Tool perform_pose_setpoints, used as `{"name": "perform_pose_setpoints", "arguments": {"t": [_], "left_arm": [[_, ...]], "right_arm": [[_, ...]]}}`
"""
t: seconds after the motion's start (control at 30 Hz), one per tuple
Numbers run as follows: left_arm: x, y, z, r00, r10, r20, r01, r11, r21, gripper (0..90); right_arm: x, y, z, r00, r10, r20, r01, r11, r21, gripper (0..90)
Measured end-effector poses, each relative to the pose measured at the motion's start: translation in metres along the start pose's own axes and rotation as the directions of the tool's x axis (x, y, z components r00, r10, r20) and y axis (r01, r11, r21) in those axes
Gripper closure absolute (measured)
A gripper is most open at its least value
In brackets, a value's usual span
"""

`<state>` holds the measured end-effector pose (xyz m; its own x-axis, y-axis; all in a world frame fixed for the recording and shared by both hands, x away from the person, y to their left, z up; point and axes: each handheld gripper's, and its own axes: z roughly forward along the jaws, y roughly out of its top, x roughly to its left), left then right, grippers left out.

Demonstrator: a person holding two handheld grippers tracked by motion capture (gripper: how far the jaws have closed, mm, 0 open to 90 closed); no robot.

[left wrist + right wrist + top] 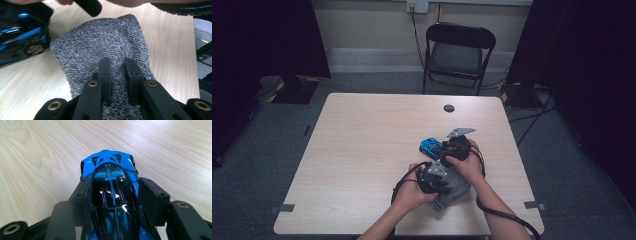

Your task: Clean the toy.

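Note:
A blue and black toy car (110, 167) stands on the light wooden table (362, 150). My right gripper (113, 185) is shut on it, one jaw against each side. In the high view the car (430, 146) pokes out to the left of the right gripper (445, 149). A grey knitted cloth (100, 37) lies flat on the table just nearer than the car. My left gripper (117, 63) is shut on a pinched fold of it. From above, the left gripper (445, 188) sits over the cloth (458, 189) near the table's front edge.
A round dark grommet (449, 108) sits in the tabletop at the back. A black folding chair (459, 50) stands beyond the table. Dark curtains hang at both sides, and cables run over the grey floor at the right (532, 115).

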<state>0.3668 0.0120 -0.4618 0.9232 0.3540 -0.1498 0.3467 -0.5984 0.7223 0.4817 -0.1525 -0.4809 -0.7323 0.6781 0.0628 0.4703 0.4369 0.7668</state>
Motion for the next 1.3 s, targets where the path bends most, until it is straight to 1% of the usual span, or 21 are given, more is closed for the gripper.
{"name": "perform_pose_setpoints", "arguments": {"t": [0.17,0.2,0.37,0.53,0.67,0.7,0.73,0.77,0.8,0.83,0.87,0.9,1.0,1.03,1.07,1.1,1.13,1.17,1.2,1.23,1.3], "left_arm": [[0.005,-0.002,-0.015,0.9997,-0.005,-0.025,0.005,0.9999,-0.013,77.3],[0.009,-0.004,-0.022,0.9993,-0.019,-0.033,0.018,0.9994,-0.029,77.3],[0.018,-0.01,-0.036,0.9971,-0.039,-0.065,0.036,0.9985,-0.041,77.3],[0.035,-0.016,-0.057,0.9901,-0.079,-0.116,0.07,0.9941,-0.082,77.3],[0.043,-0.017,-0.066,0.9847,-0.094,-0.147,0.082,0.9927,-0.089,77.2],[0.046,-0.018,-0.068,0.9816,-0.105,-0.16,0.09,0.9915,-0.094,77.2],[0.053,-0.021,-0.072,0.9748,-0.117,-0.19,0.101,0.9906,-0.091,77.2],[0.053,-0.021,-0.072,0.9748,-0.117,-0.19,0.101,0.9906,-0.091,77.2],[0.059,-0.023,-0.076,0.9685,-0.13,-0.212,0.111,0.9889,-0.098,77.3],[0.059,-0.023,-0.076,0.9685,-0.13,-0.212,0.111,0.9889,-0.098,77.2],[0.063,-0.025,-0.078,0.9653,-0.138,-0.222,0.119,0.9882,-0.097,77.2],[0.07,-0.028,-0.081,0.9572,-0.167,-0.237,0.144,0.9834,-0.111,77.2],[0.083,-0.034,-0.084,0.9427,-0.187,-0.276,0.163,0.9807,-0.109,77.2],[0.083,-0.034,-0.084,0.9427,-0.187,-0.276,0.163,0.9807,-0.109,77.2],[0.089,-0.036,-0.084,0.9373,-0.205,-0.282,0.181,0.9774,-0.11,77.2],[0.089,-0.036,-0.084,0.9373,-0.205,-0.282,0.181,0.9774,-0.11,77.2],[0.093,-0.038,-0.084,0.9334,-0.213,-0.289,0.188,0.9759,-0.111,77.2],[0.1,-0.04,-0.084,0.9232,-0.234,-0.305,0.206,0.971,-0.121,77.2],[0.103,-0.041,-0.084,0.9186,-0.242,-0.312,0.212,0.9689,-0.127,77.2],[0.103,-0.041,-0.084,0.9186,-0.242,-0.312,0.212,0.9689,-0.127,77.2],[0.109,-0.043,-0.082,0.9107,-0.262,-0.319,0.234,0.9644,-0.124,77.1]], "right_arm": [[0.0,0.001,0.0,1.0,-0.001,0.001,0.001,1.0,0.005,45.7],[0.0,0.001,0.0,1.0,-0.001,0.002,0.001,1.0,0.004,45.7],[0.0,0.0,0.0,1.0,0.001,0.003,-0.001,1.0,0.001,45.7],[0.0,0.0,0.0,1.0,0.002,0.003,-0.002,1.0,-0.002,45.7],[0.0,0.0,0.0,1.0,0.006,0.002,-0.006,1.0,-0.001,45.7],[0.0,0.0,0.0,1.0,0.006,0.002,-0.006,1.0,-0.001,45.7],[0.0,0.0,0.0,1.0,0.001,0.003,-0.001,1.0,-0.002,45.7],[0.0,0.0,0.0,1.0,0.003,0.003,-0.003,1.0,-0.001,45.7],[0.0,0.0,0.0,1.0,0.006,0.002,-0.006,1.0,-0.001,45.7],[0.0,0.0,0.0,1.0,0.006,0.002,-0.006,1.0,-0.001,45.7],[0.0,-0.001,0.0,1.0,0.005,0.002,-0.005,1.0,-0.003,45.7],[0.0,-0.001,0.0,1.0,0.006,0.002,-0.006,1.0,-0.005,45.7],[0.0,-0.002,0.0,1.0,0.007,0.0,-0.007,1.0,-0.009,45.6],[0.0,-0.002,0.0,1.0,0.007,0.0,-0.007,1.0,-0.009,45.6],[-0.001,-0.002,-0.001,1.0,0.009,-0.003,-0.009,1.0,-0.013,45.6],[-0.001,-0.002,-0.001,1.0,0.009,-0.003,-0.009,1.0,-0.013,45.6],[0.0,-0.003,-0.001,0.9999,0.01,-0.002,-0.01,1.0,-0.015,45.6],[-0.001,-0.003,-0.001,1.0,0.01,-0.002,-0.01,1.0,-0.015,45.6],[-0.001,-0.003,-0.001,1.0,0.01,-0.002,-0.01,1.0,-0.015,45.7],[-0.001,-0.003,-0.001,1.0,0.01,-0.002,-0.01,1.0,-0.015,45.7],[-0.001,-0.003,-0.001,1.0,0.009,-0.002,-0.009,1.0,-0.014,45.6]]}}
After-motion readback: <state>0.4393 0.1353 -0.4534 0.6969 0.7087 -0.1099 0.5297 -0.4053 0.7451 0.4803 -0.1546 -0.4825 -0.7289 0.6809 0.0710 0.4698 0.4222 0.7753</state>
